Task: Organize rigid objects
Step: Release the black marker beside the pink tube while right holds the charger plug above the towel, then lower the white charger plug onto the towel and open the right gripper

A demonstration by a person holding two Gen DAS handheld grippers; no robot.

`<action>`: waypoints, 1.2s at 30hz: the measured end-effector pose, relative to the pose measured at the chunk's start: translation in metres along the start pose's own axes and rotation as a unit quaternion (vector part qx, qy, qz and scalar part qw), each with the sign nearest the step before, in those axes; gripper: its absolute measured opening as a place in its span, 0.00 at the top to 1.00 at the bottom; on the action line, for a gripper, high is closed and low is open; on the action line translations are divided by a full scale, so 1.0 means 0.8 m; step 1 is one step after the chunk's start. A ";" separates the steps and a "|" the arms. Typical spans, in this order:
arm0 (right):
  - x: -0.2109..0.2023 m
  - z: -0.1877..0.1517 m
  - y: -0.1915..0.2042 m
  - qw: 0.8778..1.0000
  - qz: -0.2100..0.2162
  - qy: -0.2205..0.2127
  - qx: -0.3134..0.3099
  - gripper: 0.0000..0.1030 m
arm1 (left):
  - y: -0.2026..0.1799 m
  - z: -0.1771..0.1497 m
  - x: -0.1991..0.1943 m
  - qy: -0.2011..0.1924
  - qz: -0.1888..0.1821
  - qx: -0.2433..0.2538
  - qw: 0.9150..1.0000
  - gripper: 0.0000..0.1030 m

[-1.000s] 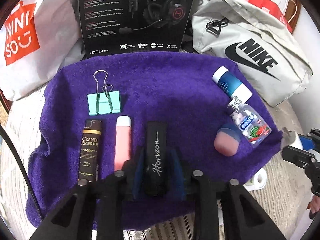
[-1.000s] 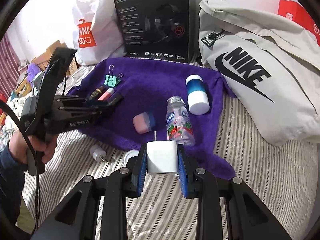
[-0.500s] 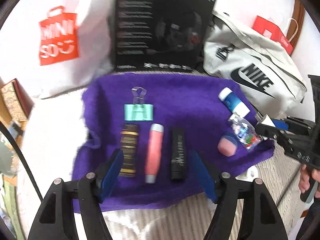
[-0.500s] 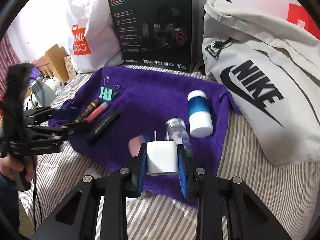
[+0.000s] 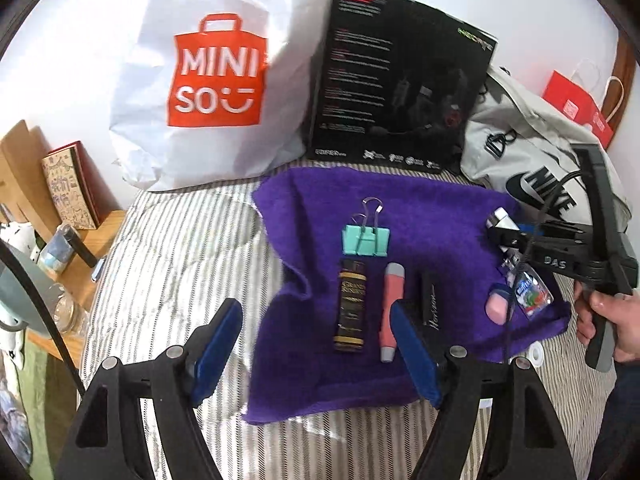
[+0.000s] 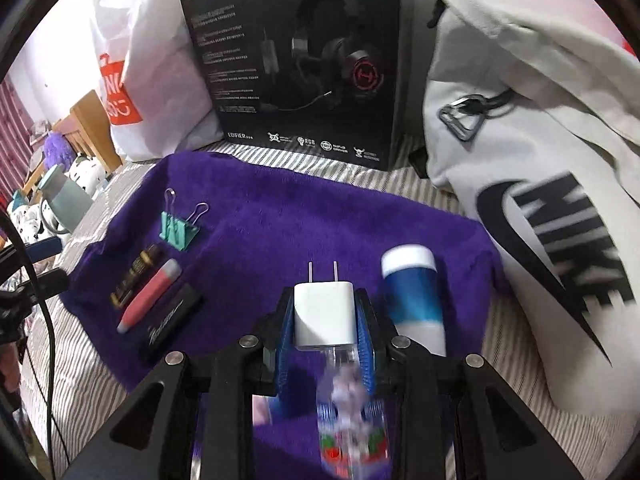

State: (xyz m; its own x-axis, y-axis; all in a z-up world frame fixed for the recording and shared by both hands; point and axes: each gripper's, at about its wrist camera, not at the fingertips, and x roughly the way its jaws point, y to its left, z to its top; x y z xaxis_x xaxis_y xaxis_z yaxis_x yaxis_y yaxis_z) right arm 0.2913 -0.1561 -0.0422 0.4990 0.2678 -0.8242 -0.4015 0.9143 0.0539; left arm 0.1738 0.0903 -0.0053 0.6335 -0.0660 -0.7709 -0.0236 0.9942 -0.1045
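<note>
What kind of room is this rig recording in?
Probably a bedroom: the purple towel lies on striped bedding, shopping bags lean against the wall, and a cluttered bedside shelf stands alongside.

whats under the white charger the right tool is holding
Below the white charger, gripped in the right tool, lies the purple towel with a clear bottle, blurred. The tool hides part of the bottle and the towel beneath.

1 purple towel (image 6: pixel 304 224), 1 binder clip (image 5: pixel 365 240), 3 slim tubes (image 5: pixel 352 308), 2 bottles (image 6: pixel 414 296), 1 white charger (image 6: pixel 324 316), 2 shopping bags (image 5: pixel 216 80)
</note>
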 end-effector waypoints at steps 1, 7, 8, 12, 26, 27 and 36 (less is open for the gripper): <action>0.007 0.004 0.002 1.000 -0.002 0.004 -0.003 0.73 | 0.003 0.001 0.001 0.001 -0.005 -0.004 1.000 0.27; 0.039 0.018 0.009 1.000 -0.008 0.024 -0.011 0.73 | 0.013 0.002 0.005 0.004 -0.007 -0.011 1.000 0.27; 0.046 0.020 0.010 0.999 -0.011 0.030 -0.012 0.73 | 0.014 0.002 0.006 0.006 -0.007 -0.013 1.000 0.27; 0.062 0.022 0.013 0.999 -0.015 0.045 -0.018 0.73 | 0.017 0.001 0.007 0.007 -0.010 -0.011 1.000 0.27; 0.066 0.024 0.016 0.998 -0.017 0.053 -0.031 0.66 | 0.025 -0.012 -0.003 0.010 -0.006 -0.015 1.000 0.27; 0.066 0.024 0.016 0.998 -0.015 0.055 -0.030 0.62 | 0.026 -0.012 -0.004 0.009 -0.005 -0.017 1.000 0.27; 0.013 0.022 0.022 0.999 -0.018 0.027 -0.026 0.54 | 0.018 -0.019 -0.023 0.005 -0.002 -0.014 1.000 0.27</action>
State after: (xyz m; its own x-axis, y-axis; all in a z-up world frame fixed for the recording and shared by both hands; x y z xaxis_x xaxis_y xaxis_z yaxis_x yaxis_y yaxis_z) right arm 0.3027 -0.1317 -0.0404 0.4718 0.2166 -0.8547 -0.4244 0.9055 -0.0048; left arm 0.1495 0.1048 -0.0021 0.6257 -0.0715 -0.7768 -0.0432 0.9911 -0.1260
